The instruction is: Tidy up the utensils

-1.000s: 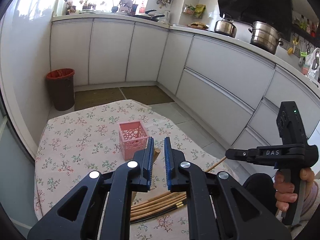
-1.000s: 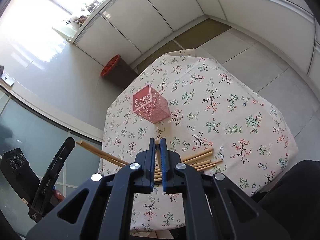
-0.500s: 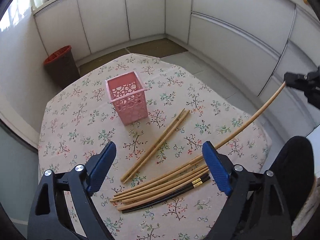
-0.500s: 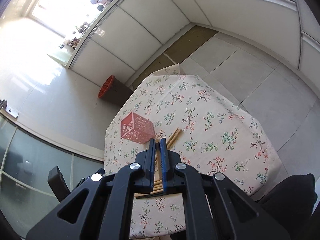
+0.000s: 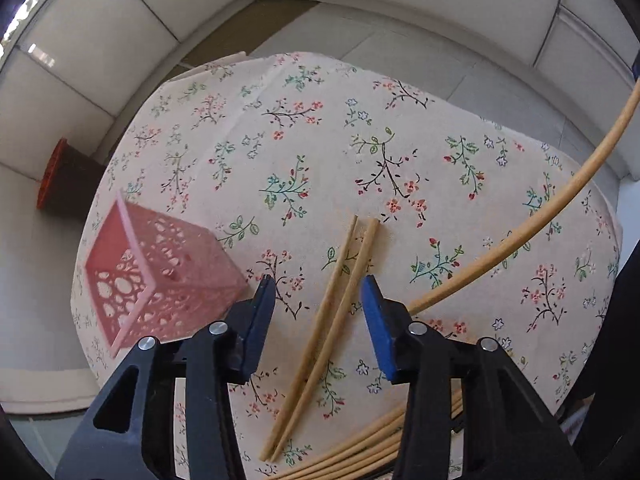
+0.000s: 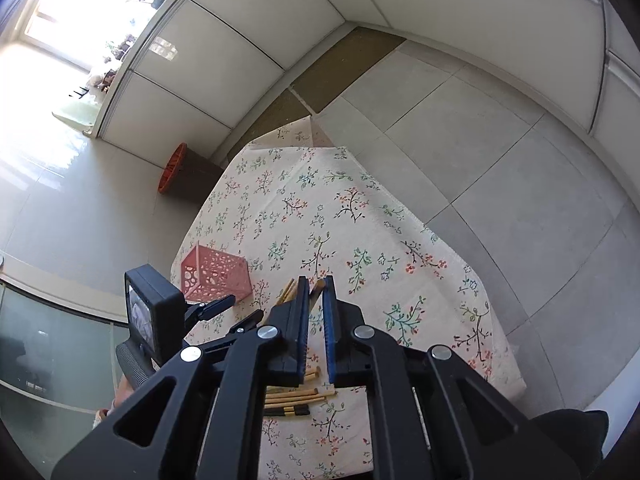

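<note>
A pair of wooden chopsticks (image 5: 362, 248) lies side by side on the floral tablecloth (image 5: 360, 120). My left gripper (image 5: 318, 284) hangs just over them. Its jaws are closing with the pair between them, and the pads do not press on the sticks. A pink lattice basket (image 5: 160, 276) stands to its left. My right gripper (image 6: 317, 282) is shut on one long chopstick (image 5: 552, 210), which slants in from the upper right of the left wrist view. In the right wrist view the left gripper (image 6: 246, 306) sits beside the basket (image 6: 214, 276).
More wooden chopsticks (image 6: 296, 396) and a dark pair (image 6: 288, 412) lie bundled near the table's near edge. A bin with a red rim (image 6: 176, 176) stands on the tiled floor beyond the table, by white cabinets. A person's dark clothing fills the lower right.
The left gripper tipped down from the kitchen view toward the table, let go of the chopstick pair, spread wide, then narrowed low over it. The right gripper shifted with its chopstick still held.
</note>
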A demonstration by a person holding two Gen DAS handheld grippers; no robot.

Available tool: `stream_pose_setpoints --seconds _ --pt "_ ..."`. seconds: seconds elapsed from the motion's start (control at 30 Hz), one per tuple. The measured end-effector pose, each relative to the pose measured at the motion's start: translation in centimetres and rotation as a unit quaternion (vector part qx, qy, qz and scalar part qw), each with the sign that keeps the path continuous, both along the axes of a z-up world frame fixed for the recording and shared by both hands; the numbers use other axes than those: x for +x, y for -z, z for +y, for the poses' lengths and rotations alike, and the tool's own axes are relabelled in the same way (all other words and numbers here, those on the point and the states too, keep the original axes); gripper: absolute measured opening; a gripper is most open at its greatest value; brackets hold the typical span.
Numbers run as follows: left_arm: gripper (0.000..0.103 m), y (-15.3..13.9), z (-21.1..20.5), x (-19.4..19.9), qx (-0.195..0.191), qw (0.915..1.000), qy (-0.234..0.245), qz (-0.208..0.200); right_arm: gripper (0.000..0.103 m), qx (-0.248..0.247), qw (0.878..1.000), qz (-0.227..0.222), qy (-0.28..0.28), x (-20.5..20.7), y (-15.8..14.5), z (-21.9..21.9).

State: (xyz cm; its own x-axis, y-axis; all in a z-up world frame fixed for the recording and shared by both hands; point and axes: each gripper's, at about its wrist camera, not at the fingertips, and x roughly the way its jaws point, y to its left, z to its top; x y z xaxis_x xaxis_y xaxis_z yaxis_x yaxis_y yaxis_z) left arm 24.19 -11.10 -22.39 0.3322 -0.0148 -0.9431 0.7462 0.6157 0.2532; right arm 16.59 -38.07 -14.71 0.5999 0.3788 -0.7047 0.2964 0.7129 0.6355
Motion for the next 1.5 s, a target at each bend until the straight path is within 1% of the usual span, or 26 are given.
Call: stream_pose_setpoints --seconds 0.07,0.13,0.2,0.27,0.33,0.4,0.47,0.53,0.6,0.63,0.7,0.73,0.77,0.8,0.93,1.03,1.07,1.1,1.13,1.23,1.3,1.33,1.37,1.4,1.43,1.5 --pt "0.043 0.9 -0.5 0.5 0.007 0.9999 0.013 0.006 0.009 0.010 1.000 -0.001 -0.010 0.8 0.9 0.1" --pt "0.044 1.7 -0.8 1.1 0.012 0.9998 0.011 0.012 0.011 0.017 1.000 0.006 -0.016 1.6 2.2 0.4" --pt "0.044 2.5 -0.9 1.7 0.017 0.9996 0.009 0.020 0.012 0.030 0.999 0.027 -0.011 2.6 4.2 0.5" --pt "0.044 3.0 -1.1 2.0 0.015 0.9995 0.013 0.026 0.013 0.058 0.997 0.055 -0.010 3.6 6.6 0.6" --pt "0.043 3.0 -1.3 2.3 0.008 0.9994 0.016 0.029 0.014 0.072 0.994 0.080 -0.010 4.3 8.4 0.9" --pt "0.037 2.5 -1.5 2.3 0.001 0.9994 0.018 0.031 0.015 0.074 0.993 0.096 -0.009 4.5 9.6 1.2" --pt "0.039 1.7 -1.8 2.2 -0.015 0.9989 0.027 0.035 0.016 0.072 0.992 0.105 -0.002 4.6 10.3 1.1" --pt "0.039 1.4 -2.2 2.0 -0.012 0.9987 0.037 0.032 0.016 0.074 0.991 0.113 0.003 4.5 10.9 0.9" --pt "0.039 1.8 -2.5 2.0 0.000 0.9987 0.041 0.031 0.018 0.077 0.989 0.124 0.004 4.5 11.6 0.8" --pt "0.039 2.2 -2.5 2.1 0.007 0.9987 0.040 0.030 0.020 0.079 0.988 0.129 0.003 4.5 11.9 0.9" --pt "0.037 2.7 -2.3 2.3 0.012 0.9988 0.034 0.033 0.035 0.082 0.988 0.132 0.005 4.2 12.0 0.7" --pt "0.037 2.7 -2.1 2.3 0.010 0.9989 0.032 0.032 0.039 0.082 0.988 0.132 0.010 4.2 12.1 0.7" --pt "0.037 2.5 -2.0 2.3 0.007 0.9990 0.031 0.032 0.048 0.084 0.988 0.131 0.015 4.1 12.1 0.6" --pt "0.037 2.4 -1.9 2.2 0.008 0.9991 0.030 0.030 0.053 0.085 0.988 0.128 0.020 4.1 12.1 0.5" --pt "0.038 2.3 -1.8 2.3 0.016 0.9990 0.034 0.024 0.053 0.090 0.986 0.136 0.033 4.0 12.4 0.2" --pt "0.037 3.4 -2.0 2.0 0.038 0.9976 0.045 0.035 0.053 0.098 0.984 0.147 0.030 4.0 12.7 0.6" --pt "0.035 3.9 -1.9 2.1 0.044 0.9968 0.054 0.037 0.053 0.101 0.983 0.152 0.031 3.9 12.9 0.6" --pt "0.031 3.9 -2.1 2.0 0.046 0.9960 0.067 0.038 0.053 0.104 0.981 0.158 0.032 3.8 13.0 0.8" --pt "0.029 3.9 -2.2 2.2 0.048 0.9951 0.072 0.048 0.053 0.107 0.980 0.166 0.034 3.8 13.3 0.9" --pt "0.029 4.1 -2.5 3.5 0.054 0.9915 0.072 0.094 0.053 0.112 0.976 0.183 0.047 3.7 13.6 0.9" --pt "0.026 4.3 -2.8 4.2 0.062 0.9876 0.077 0.122 0.053 0.106 0.973 0.199 0.054 3.9 13.5 1.1" --pt "0.022 4.4 -3.0 4.3 0.064 0.9857 0.086 0.130 0.053 0.104 0.971 0.208 0.057 4.0 13.5 1.3" --pt "0.009 4.5 -3.3 4.0 0.064 0.9837 0.096 0.137 0.054 0.103 0.970 0.214 0.058 4.2 13.4 1.6" --pt "0.004 4.6 -3.6 3.7 0.068 0.9825 0.107 0.137 0.054 0.101 0.968 0.220 0.059 4.6 13.5 2.0" --pt "0.003 4.6 -3.8 3.3 0.074 0.9824 0.111 0.130 0.054 0.099 0.967 0.228 0.058 4.9 13.6 2.3" --pt "0.003 4.6 -3.8 3.7 0.068 0.9838 0.095 0.136 0.054 0.086 0.965 0.239 0.068 5.7 13.4 3.0"
